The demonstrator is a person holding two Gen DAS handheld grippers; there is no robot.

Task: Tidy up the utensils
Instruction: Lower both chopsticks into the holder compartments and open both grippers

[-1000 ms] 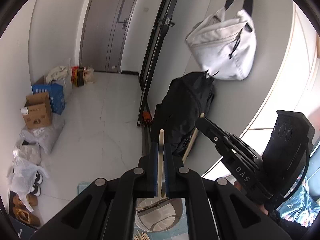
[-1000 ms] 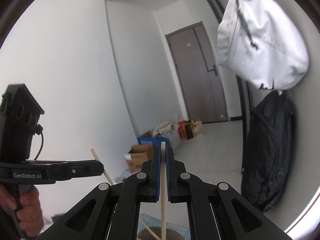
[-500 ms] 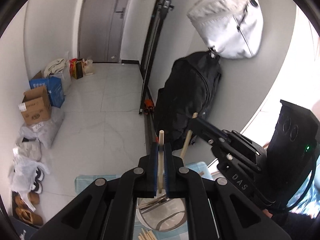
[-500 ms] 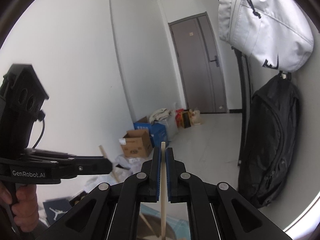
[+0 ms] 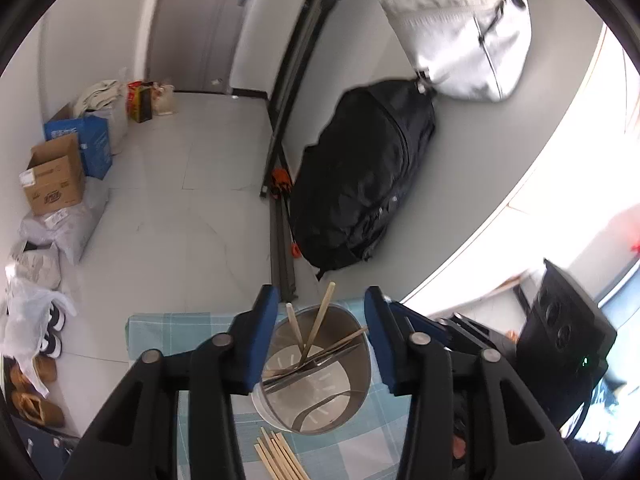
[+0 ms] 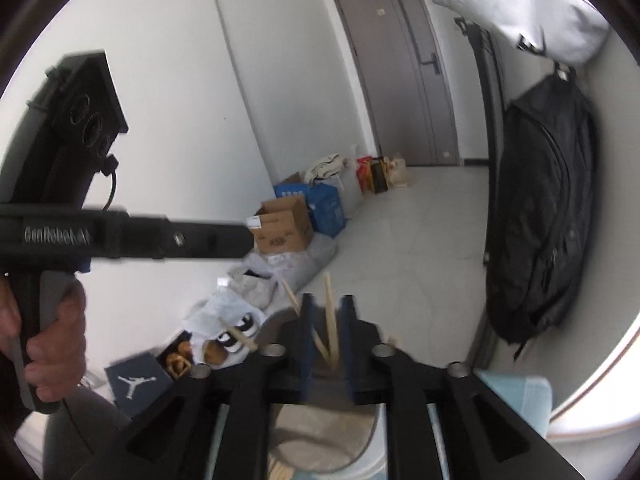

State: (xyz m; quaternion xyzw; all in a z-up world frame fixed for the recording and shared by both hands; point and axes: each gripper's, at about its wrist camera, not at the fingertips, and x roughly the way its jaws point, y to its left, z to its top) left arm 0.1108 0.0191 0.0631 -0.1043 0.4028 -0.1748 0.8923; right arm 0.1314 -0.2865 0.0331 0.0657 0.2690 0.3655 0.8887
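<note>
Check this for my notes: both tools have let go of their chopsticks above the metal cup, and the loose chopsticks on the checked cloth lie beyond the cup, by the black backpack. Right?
One slip. The left wrist view shows the loose chopsticks lying on the checked cloth on the near side of the metal cup, not by the black backpack. The left tool and right tool have indeed just been opening, their chopsticks released.

Both jaws have just opened, dropping their chopsticks [image 5: 320, 320] into the metal holder [image 5: 316, 376].

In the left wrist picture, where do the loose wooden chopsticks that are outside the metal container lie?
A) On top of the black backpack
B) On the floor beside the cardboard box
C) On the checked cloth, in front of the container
C: the loose chopsticks lie on the checked cloth, just before the metal container.
</note>
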